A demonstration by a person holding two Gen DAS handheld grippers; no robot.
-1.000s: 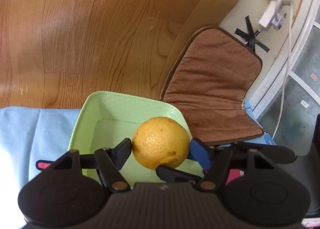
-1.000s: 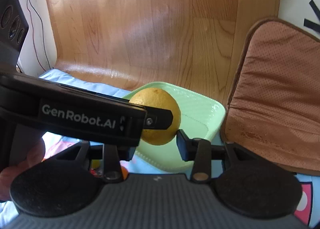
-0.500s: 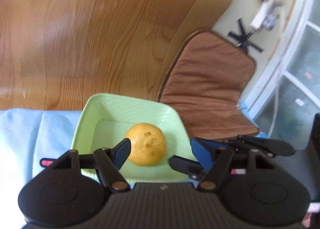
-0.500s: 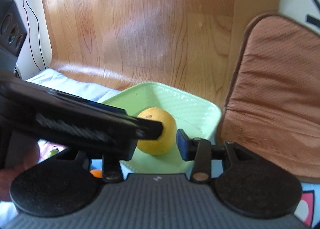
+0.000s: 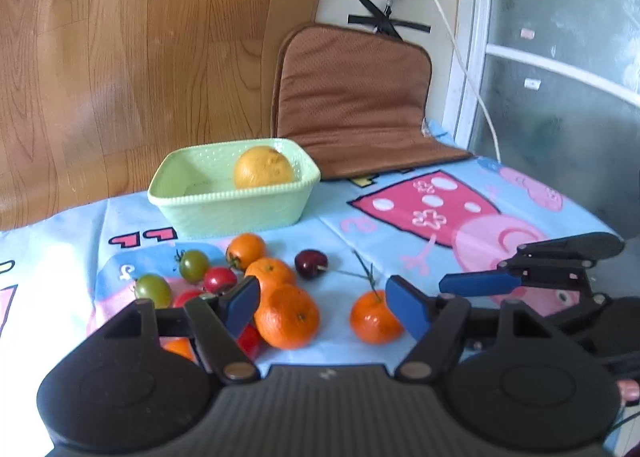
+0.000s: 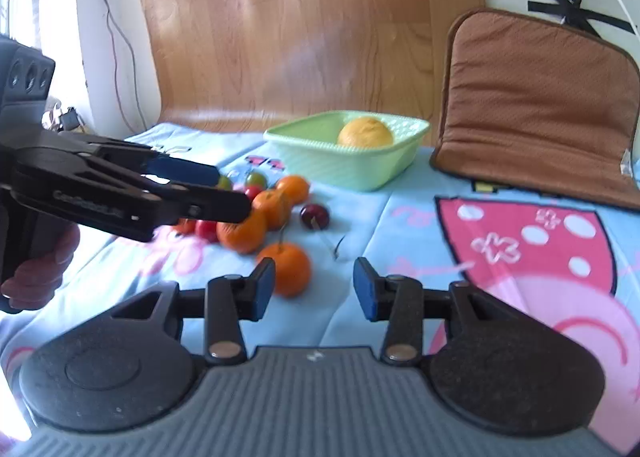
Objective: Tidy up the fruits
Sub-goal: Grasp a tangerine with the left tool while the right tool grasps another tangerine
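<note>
Left gripper [image 5: 322,303]: jaws opening, nothing held. Right gripper [image 6: 314,289]: parted, empty. Big yellow orange [image 5: 263,168] already inside green basket [image 5: 224,209]. Best next: centre over lone mandarin [image 5: 375,317] in front of basket, clear of cherry [image 5: 311,264], close gently.

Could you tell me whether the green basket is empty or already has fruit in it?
Not empty: the green basket holds one large yellow-orange citrus; the other fruit lies outside it on the cloth.

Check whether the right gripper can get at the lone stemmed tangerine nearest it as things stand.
Probably yes: the right gripper is open and empty, and the tangerine sits just ahead, slightly left, apart from the other fruit. The left gripper hovers farther left.
</note>
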